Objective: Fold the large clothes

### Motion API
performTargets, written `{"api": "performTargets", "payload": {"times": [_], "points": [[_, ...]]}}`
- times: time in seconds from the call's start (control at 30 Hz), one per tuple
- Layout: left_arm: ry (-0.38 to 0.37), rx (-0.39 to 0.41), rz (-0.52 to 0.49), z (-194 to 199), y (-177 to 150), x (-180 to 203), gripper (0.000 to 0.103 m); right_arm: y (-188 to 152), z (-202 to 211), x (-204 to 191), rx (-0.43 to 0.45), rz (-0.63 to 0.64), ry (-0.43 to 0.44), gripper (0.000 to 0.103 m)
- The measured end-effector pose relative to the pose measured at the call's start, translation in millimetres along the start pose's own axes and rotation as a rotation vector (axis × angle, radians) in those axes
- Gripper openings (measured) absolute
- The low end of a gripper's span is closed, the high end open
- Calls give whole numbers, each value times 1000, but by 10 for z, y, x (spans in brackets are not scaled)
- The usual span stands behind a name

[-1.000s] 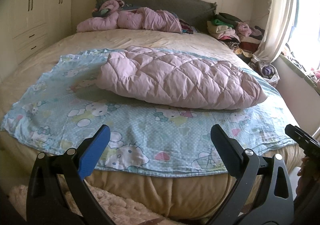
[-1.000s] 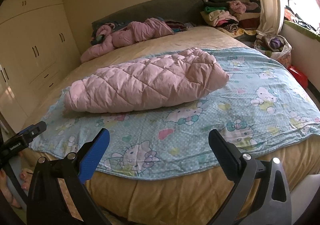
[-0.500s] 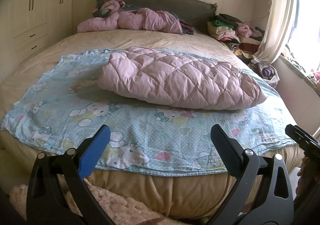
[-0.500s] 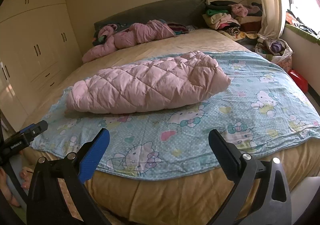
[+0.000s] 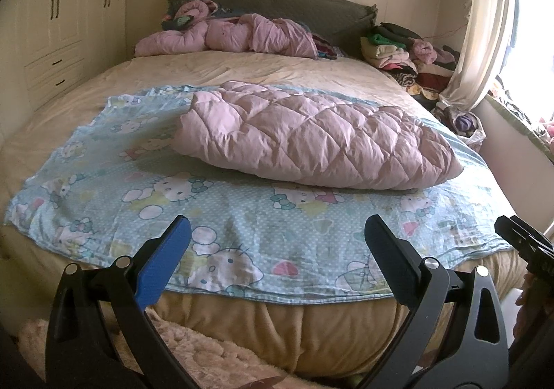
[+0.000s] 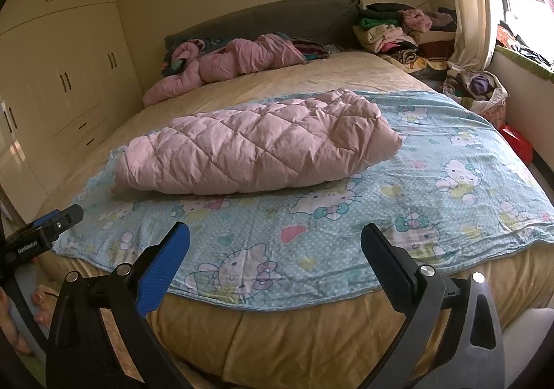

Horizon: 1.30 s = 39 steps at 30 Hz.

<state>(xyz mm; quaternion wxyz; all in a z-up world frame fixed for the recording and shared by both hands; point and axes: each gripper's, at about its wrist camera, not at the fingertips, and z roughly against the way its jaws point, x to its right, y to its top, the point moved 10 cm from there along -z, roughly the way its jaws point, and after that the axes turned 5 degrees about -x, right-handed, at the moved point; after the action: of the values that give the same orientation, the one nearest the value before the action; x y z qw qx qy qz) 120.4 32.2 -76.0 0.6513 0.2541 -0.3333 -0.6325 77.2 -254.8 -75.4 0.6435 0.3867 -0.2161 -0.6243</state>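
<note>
A pink quilted jacket (image 5: 311, 136) lies folded into a long bundle on a blue cartoon-print sheet (image 5: 214, 209) spread over the bed; it also shows in the right wrist view (image 6: 256, 146) on the sheet (image 6: 346, 229). My left gripper (image 5: 277, 233) is open and empty, held off the bed's near edge, well short of the jacket. My right gripper (image 6: 275, 240) is open and empty, also off the near edge. The right gripper's tip (image 5: 523, 243) shows at the right of the left wrist view; the left gripper's body (image 6: 45, 229) shows at the left of the right wrist view.
A crumpled pink garment (image 5: 235, 36) lies by the grey headboard (image 5: 284, 5). Stacked clothes (image 5: 401, 46) sit at the far right corner, a bag of clothes (image 6: 477, 88) beside the curtain (image 5: 481, 25). Wardrobes (image 6: 62, 77) stand left. A fluffy rug (image 5: 214, 361) lies below.
Both grippers have drifted slightly, with the view shifting a little over the bed. The jacket and sheet lie as before. Both jaws stay open.
</note>
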Motion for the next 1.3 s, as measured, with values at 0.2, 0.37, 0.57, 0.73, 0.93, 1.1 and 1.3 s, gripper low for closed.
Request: {"api": "performTargets", "payload": {"times": [0.2, 0.37, 0.57, 0.73, 0.93, 1.1, 1.3], "points": [[0, -2, -1, 4, -3, -5, 94, 4, 0, -9, 0, 1, 1, 99], [0, -1, -1, 0, 2, -2, 94, 5, -3, -14, 0, 3, -1, 99], [1, -1, -1, -1, 3, 1, 94, 5, -5, -20, -3, 3, 0, 99], [3, -3, -1, -1, -1, -3, 94, 3, -6, -37, -4, 6, 5, 99], [2, -3, 0, 0, -1, -4, 94, 0, -4, -37, -5, 3, 5, 99], [1, -3, -2, 0, 0, 1, 94, -1, 0, -39, -6, 3, 8, 99], [3, -3, -1, -1, -2, 0, 94, -14, -8, -36, -9, 7, 10, 99]]}}
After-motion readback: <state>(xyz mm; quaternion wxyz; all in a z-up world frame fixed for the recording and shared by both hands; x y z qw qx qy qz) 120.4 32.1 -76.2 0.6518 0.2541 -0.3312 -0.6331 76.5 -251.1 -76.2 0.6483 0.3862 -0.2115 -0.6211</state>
